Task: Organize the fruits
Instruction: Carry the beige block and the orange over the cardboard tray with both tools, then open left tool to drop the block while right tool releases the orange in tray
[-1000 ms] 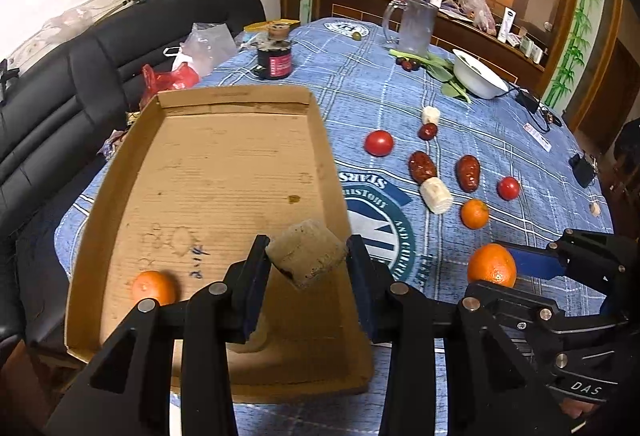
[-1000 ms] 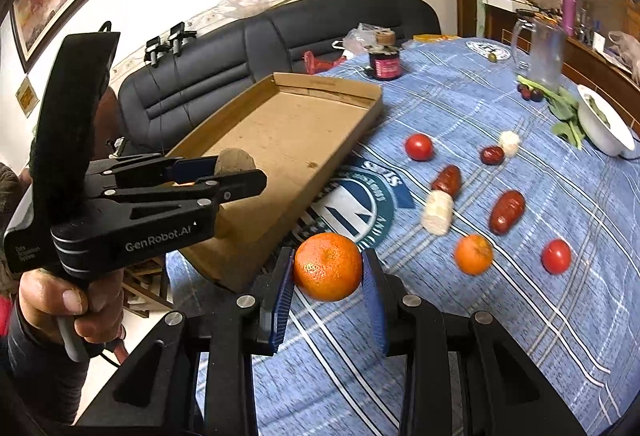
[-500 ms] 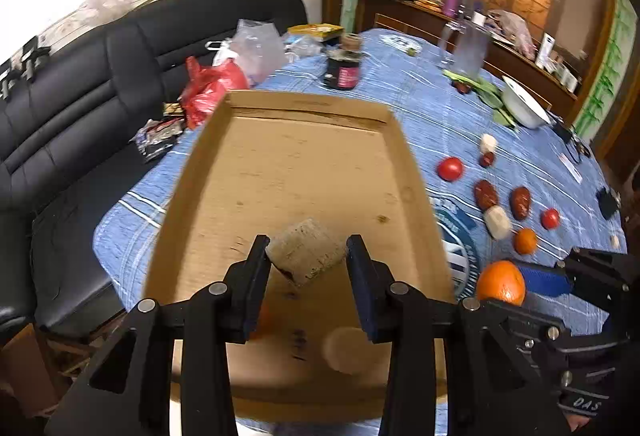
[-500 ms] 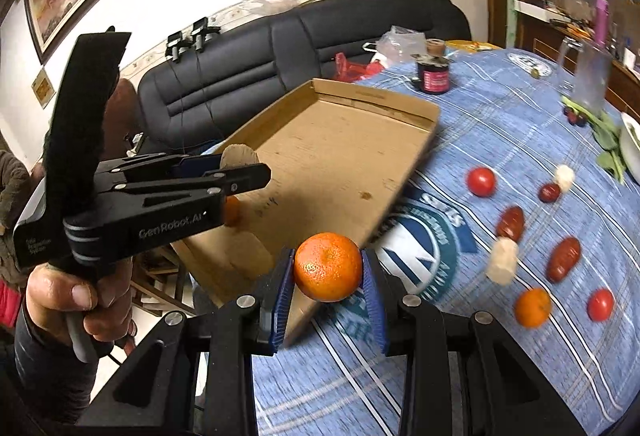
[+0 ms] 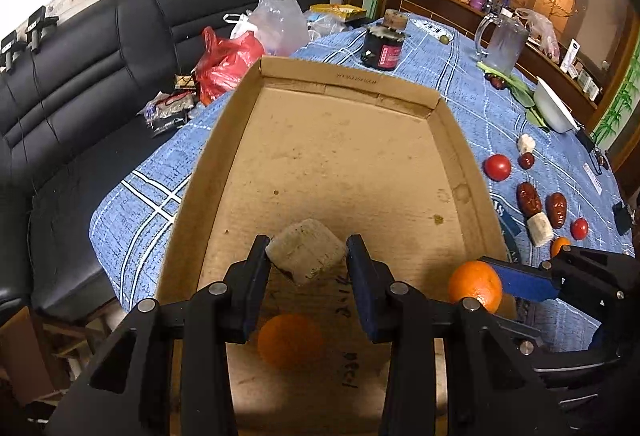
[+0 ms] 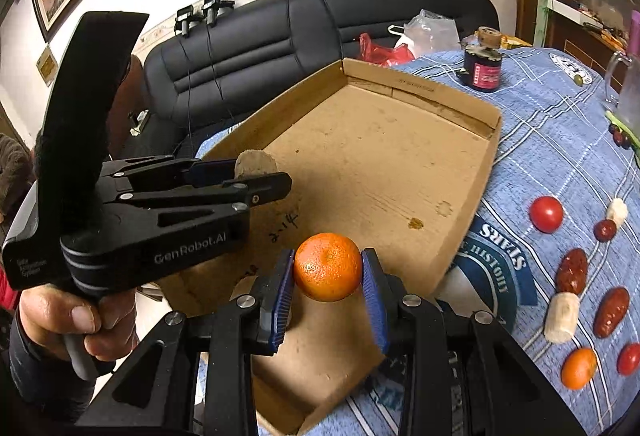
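Observation:
My left gripper [image 5: 307, 263] is shut on a pale beige chunk [image 5: 306, 255] and holds it above the near part of a shallow cardboard tray [image 5: 448, 127]. One orange [image 5: 290, 340] lies in the tray just below it. My right gripper [image 6: 328, 268] is shut on an orange [image 6: 328, 266] over the tray's near right edge [image 6: 486, 171]; that orange also shows in the left wrist view [image 5: 475, 286]. The left gripper shows at the left of the right wrist view [image 6: 256, 175].
On the blue cloth right of the tray lie red tomatoes [image 6: 546, 213], dark red dates [image 6: 572, 270], pale chunks [image 6: 562, 318] and a small orange [image 6: 579, 368]. A dark jar [image 5: 382, 49], a glass mug [image 5: 502, 43] and a white bowl [image 5: 554, 109] stand behind. A black sofa [image 5: 100, 47] lies left.
Both grippers have moved left over the tray, each still holding its load. The tray now fills the left wrist view, with the orange in it right under the left gripper.

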### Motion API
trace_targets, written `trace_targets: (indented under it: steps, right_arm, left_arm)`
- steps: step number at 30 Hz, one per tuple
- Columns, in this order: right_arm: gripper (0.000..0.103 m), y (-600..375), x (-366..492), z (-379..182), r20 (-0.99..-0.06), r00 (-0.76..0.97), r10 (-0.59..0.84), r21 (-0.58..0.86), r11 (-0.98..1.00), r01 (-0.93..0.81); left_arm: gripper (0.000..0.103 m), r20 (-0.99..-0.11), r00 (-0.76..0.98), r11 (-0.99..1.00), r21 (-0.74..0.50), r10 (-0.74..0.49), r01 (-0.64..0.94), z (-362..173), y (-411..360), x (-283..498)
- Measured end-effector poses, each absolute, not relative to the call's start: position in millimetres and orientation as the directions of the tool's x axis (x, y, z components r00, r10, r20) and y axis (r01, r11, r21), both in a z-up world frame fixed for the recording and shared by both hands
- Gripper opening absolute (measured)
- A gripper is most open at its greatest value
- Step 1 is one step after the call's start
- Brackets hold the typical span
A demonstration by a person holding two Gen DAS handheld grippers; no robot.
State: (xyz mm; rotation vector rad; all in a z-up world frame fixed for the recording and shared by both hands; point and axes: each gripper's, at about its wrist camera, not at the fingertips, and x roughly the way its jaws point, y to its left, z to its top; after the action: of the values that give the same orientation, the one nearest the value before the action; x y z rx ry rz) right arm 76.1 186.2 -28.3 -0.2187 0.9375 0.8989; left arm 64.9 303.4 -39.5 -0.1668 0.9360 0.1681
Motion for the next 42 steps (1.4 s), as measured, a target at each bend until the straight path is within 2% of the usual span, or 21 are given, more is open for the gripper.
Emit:
trace_targets:
  steps: [20, 21, 24, 27, 42]
  right_arm:
    - [0.035, 202, 84, -48, -0.810, 0.254, 0.529, 0.171, 0.627, -0.760]
    - [0.036, 202, 84, -48, -0.810, 0.253, 0.530, 0.173, 0.628, -0.759]
    - [0.038, 200, 85, -47, -0.806, 0.252, 0.536, 0.182, 0.629, -0.756]
    - [0.047, 197, 84, -43, -0.800, 0.262, 0.540, 0.179, 0.632, -0.754]
    - [0.047, 160, 60, -10, -0.754, 0.298, 0.585, 0.182, 0.623, -0.761]
  left_arm:
    - [0.038, -0.831, 0.552, 0.979, -0.059, 0.061, -0.197, -54, 303, 72]
    - [0.040, -0.833, 0.550, 0.978, -0.062, 0.059, -0.198, -54, 302, 72]
    - [0.061, -0.837, 0.543, 0.976, -0.054, 0.071, -0.210, -54, 302, 70]
    - [0.061, -0.832, 0.547, 0.976, -0.039, 0.088, -0.216, -52, 300, 67]
    - [0.061, -0.802, 0.589, 0.976, -0.039, 0.097, -0.213, -27, 288, 47]
